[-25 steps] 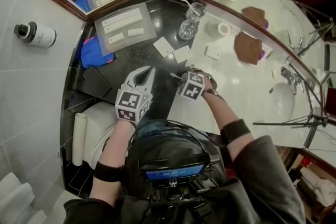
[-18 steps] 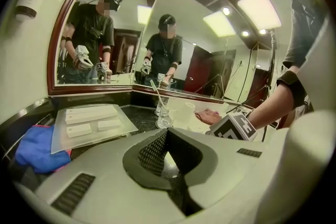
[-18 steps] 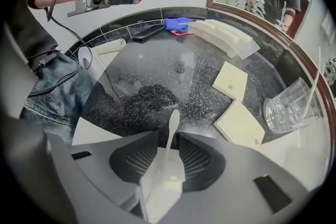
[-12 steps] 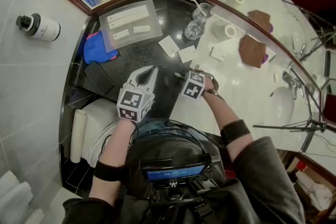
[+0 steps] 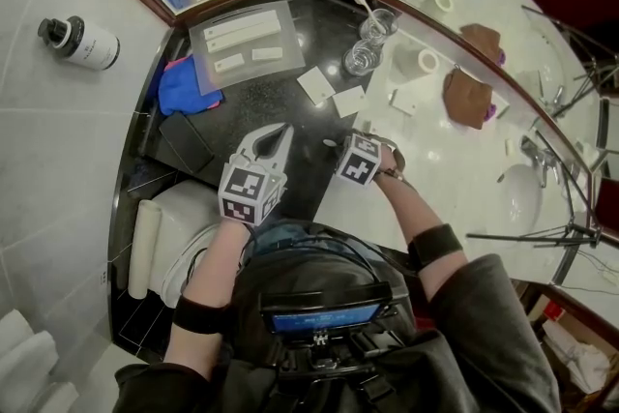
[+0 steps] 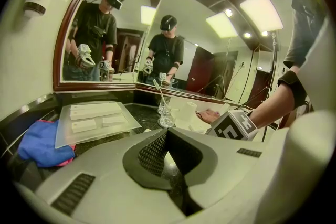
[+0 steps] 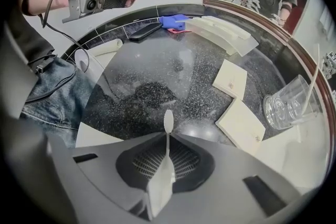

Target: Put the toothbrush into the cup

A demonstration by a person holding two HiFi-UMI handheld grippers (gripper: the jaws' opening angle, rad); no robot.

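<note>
A white toothbrush (image 7: pixel 168 120) lies upright between the jaws of my right gripper (image 7: pixel 168 137), its head poking out past the tips over the black speckled counter (image 7: pixel 157 76). The jaws are closing, and their pads press on its handle. In the head view the right gripper (image 5: pixel 348 146) points steeply down at the counter's near edge. A glass cup (image 7: pixel 286 105) stands to the right; the head view shows two glasses (image 5: pixel 360 60), the farther one (image 5: pixel 379 22) holding a white toothbrush. My left gripper (image 5: pixel 280 131) is shut and empty, hovering left of the right one.
A clear tray (image 5: pixel 242 39) with white boxes sits at the back left beside a blue cloth (image 5: pixel 184 87). Two white cards (image 5: pixel 316 84) lie near the glasses. A black flat object (image 5: pixel 189 145) and a rolled towel (image 5: pixel 143 247) are at the left. A mirror runs behind the counter.
Neither hand has visibly moved; only the head view has shifted a little.
</note>
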